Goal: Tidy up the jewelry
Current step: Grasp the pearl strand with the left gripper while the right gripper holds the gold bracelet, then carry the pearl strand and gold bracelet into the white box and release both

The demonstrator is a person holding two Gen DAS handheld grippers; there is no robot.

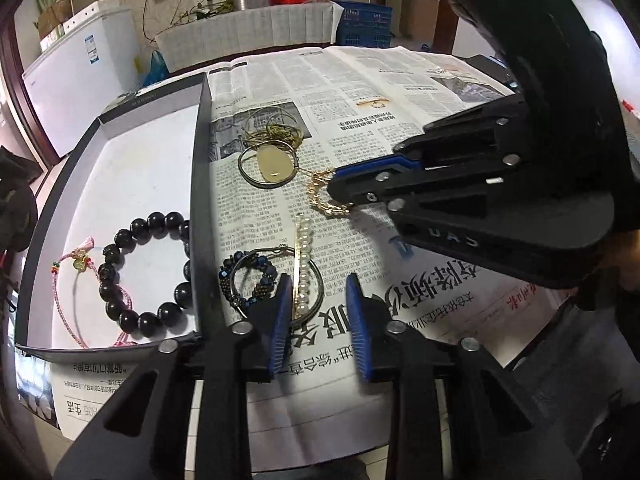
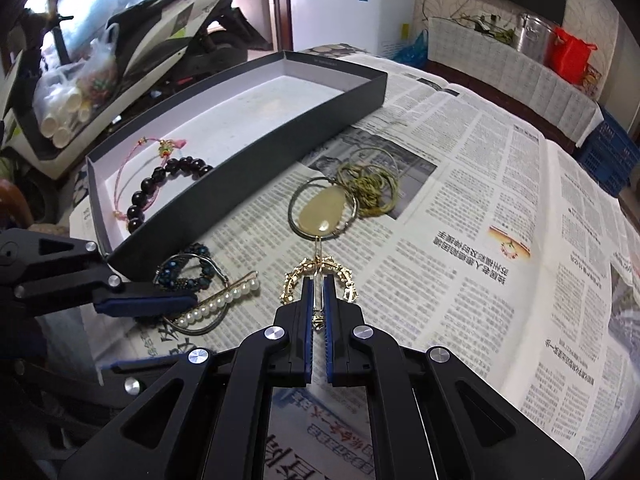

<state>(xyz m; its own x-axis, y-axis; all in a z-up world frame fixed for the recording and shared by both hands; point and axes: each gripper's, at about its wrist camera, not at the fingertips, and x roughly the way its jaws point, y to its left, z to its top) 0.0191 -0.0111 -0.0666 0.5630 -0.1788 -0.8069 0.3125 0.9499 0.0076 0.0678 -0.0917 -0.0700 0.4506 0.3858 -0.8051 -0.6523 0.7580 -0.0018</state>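
A dark box (image 1: 200, 184) with a white floor holds a black bead bracelet (image 1: 124, 236) and a pink cord bracelet (image 1: 60, 304). My left gripper (image 1: 320, 284) is open just right of the box. A pearl hair clip (image 1: 305, 264) and the edge of a thin bangle (image 2: 200, 332) lie between its pads, untouched. A blue beaded bracelet (image 1: 262, 276) sits beside its left finger. My right gripper (image 2: 319, 280) is shut on the pin of a gold wreath clip (image 2: 294, 276) resting on the newspaper. Beyond it lie a pale jade pendant (image 2: 320, 210) inside a ring, and a tangle of olive cord (image 2: 370, 188).
Newspaper (image 2: 480, 240) covers the table. The box wall stands close on the left of both grippers. Off the table are a white freezer (image 2: 344, 4), a scooter (image 2: 180, 20), a blue crate (image 2: 608, 152) and a steel pot (image 2: 532, 38).
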